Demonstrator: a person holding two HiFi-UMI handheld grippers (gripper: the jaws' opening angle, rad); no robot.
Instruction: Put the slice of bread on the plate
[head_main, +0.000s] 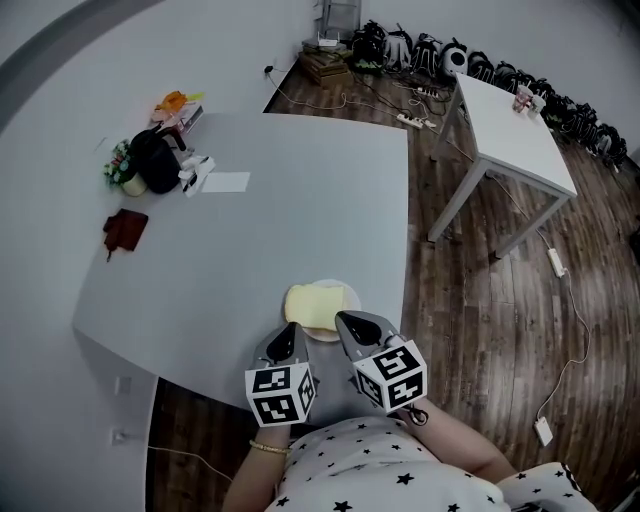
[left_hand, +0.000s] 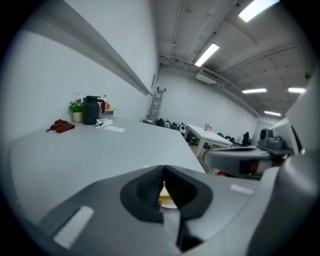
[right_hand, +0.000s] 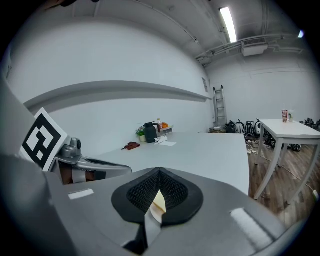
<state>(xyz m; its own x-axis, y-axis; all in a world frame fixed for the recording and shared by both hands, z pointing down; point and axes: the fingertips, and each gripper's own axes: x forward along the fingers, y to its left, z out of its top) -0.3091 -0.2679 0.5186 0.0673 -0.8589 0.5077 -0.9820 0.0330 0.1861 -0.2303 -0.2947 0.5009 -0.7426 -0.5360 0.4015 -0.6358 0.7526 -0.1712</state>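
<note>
A white shirt printed with black stars (head_main: 380, 465) is seen at the bottom edge of the head view, and just beyond it the two grey grippers are held side by side, each topped by a cube with black-and-white square markers. The left gripper (head_main: 291, 329) is clenched, with its ribbed black pads pressed together and nothing caught between them, as shown in the left gripper view (left_hand: 162, 186). The right gripper (head_main: 345, 320) is likewise closed on nothing, its pads meeting in the right gripper view (right_hand: 159, 189). The pale yellow, squarish slice of bread (head_main: 312, 303) is laid on the small round white plate (head_main: 350, 297), which is set near the front edge of the large light grey table (head_main: 300, 200), just ahead of both sets of jaws. Whether the tips touch the plate cannot be told. At the table's far left a black jug (head_main: 155, 160), a small green potted plant (head_main: 120, 165), a white sheet of paper (head_main: 225, 182) and a dark red folded item (head_main: 125, 228) are gathered. A white side table (head_main: 510, 125) is stood on the brown wooden floor (head_main: 480, 300) to the right
</note>
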